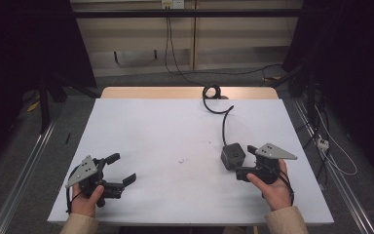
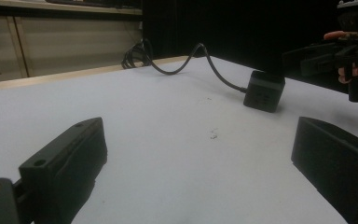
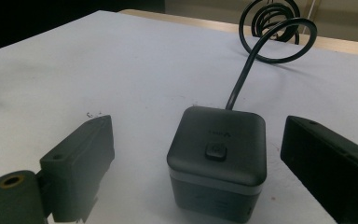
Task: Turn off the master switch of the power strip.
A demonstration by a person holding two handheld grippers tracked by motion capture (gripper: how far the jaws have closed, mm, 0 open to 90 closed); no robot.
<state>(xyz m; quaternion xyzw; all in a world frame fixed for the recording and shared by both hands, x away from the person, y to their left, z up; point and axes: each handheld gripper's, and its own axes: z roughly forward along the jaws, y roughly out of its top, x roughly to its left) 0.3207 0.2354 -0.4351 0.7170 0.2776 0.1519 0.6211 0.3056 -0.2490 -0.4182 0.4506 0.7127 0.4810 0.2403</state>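
A dark grey cube (image 1: pixel 233 156) with a button on top (image 3: pixel 216 150) stands on the white table (image 1: pixel 165 131) at the right. Its black cable (image 1: pixel 224 122) runs back to a coil (image 1: pixel 212 92) at the far edge. My right gripper (image 1: pixel 244 162) is open, one jaw on each side of the cube (image 3: pixel 216 177), and there is a gap on both sides. My left gripper (image 1: pixel 121 168) rests open near the front left with nothing between its jaws. The left gripper view looks across the table at the cube (image 2: pixel 264 91) and at the right gripper (image 2: pixel 335 53).
A small dark smudge (image 1: pixel 182 160) marks the table's middle. A strip of bare wood (image 1: pixel 151 92) shows beyond the white sheet. Cables (image 1: pixel 331 156) lie on the floor to the right, and metal rails (image 1: pixel 24 170) run along both sides of the table.
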